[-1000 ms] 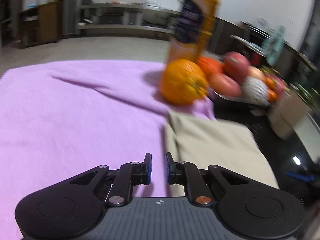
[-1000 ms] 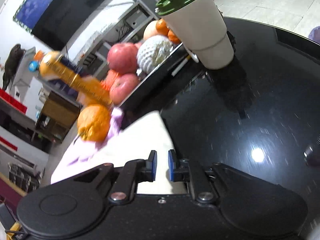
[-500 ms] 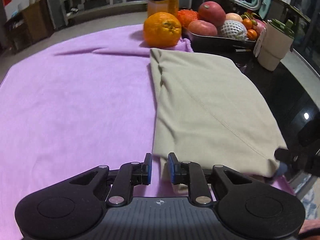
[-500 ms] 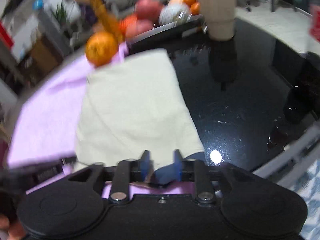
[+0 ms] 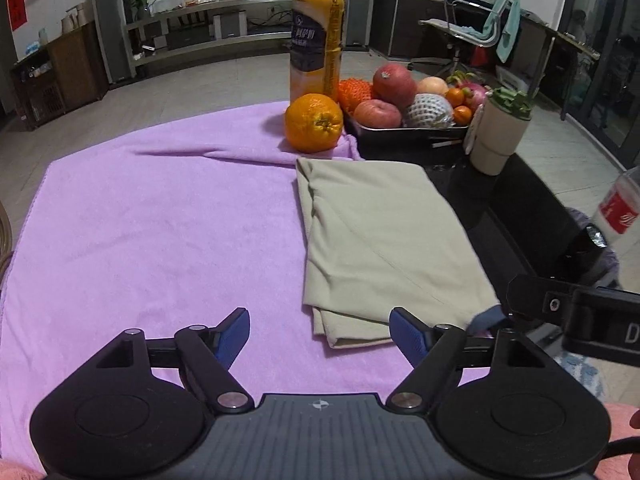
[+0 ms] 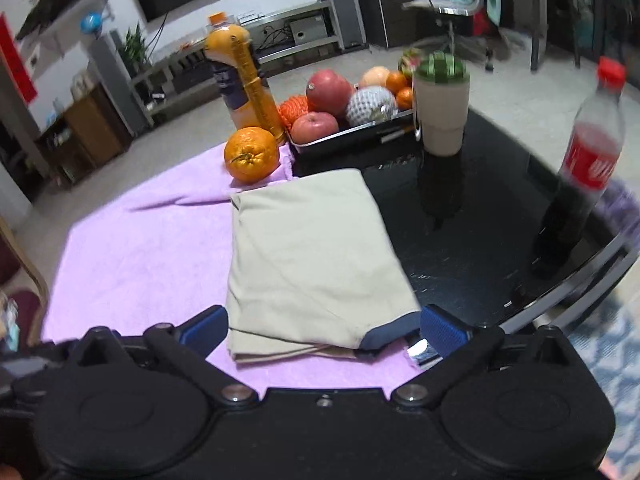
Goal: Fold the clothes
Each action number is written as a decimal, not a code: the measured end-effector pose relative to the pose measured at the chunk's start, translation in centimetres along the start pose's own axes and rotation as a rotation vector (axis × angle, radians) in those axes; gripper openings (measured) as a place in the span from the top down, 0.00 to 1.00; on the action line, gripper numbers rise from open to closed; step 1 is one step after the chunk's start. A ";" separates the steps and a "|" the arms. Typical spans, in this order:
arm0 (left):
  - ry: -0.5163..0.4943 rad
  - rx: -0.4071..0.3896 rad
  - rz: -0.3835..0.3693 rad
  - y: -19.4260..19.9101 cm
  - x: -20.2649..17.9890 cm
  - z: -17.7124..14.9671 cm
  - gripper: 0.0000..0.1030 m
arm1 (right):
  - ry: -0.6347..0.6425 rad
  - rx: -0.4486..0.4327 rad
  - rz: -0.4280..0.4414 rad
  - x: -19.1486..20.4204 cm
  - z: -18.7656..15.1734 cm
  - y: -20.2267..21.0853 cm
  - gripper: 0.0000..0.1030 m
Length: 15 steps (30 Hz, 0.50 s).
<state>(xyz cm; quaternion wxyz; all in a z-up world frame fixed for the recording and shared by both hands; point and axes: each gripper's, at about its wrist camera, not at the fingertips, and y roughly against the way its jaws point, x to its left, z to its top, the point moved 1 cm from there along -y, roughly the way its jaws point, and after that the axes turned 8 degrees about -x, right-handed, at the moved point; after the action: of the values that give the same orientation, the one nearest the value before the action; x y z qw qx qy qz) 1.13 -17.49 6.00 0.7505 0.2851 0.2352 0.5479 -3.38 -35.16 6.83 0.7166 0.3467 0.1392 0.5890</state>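
Left wrist view: the purple towel fills the left and centre of the frame. The left gripper sits at the lower centre, jaws opening, with nothing between them. The folded beige garment lies right of centre on the towel's right part. An orange sits above it, with a juice bottle behind. Right wrist view: the right gripper is at the lower centre, jaws opening, clear of the garment's near edge. A fruit tray occupies the upper centre.
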 end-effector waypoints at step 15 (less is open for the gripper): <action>-0.017 -0.044 -0.018 5.3 0.0 -0.2 0.06 | -0.044 0.025 -0.020 0.7 0.1 6.3 0.00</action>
<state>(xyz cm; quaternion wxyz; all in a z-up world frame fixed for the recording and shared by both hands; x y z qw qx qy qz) -2.69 -16.24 9.48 0.7634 0.2707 0.2193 0.5439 -7.88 -34.16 11.22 0.7210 0.3671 0.1342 0.5722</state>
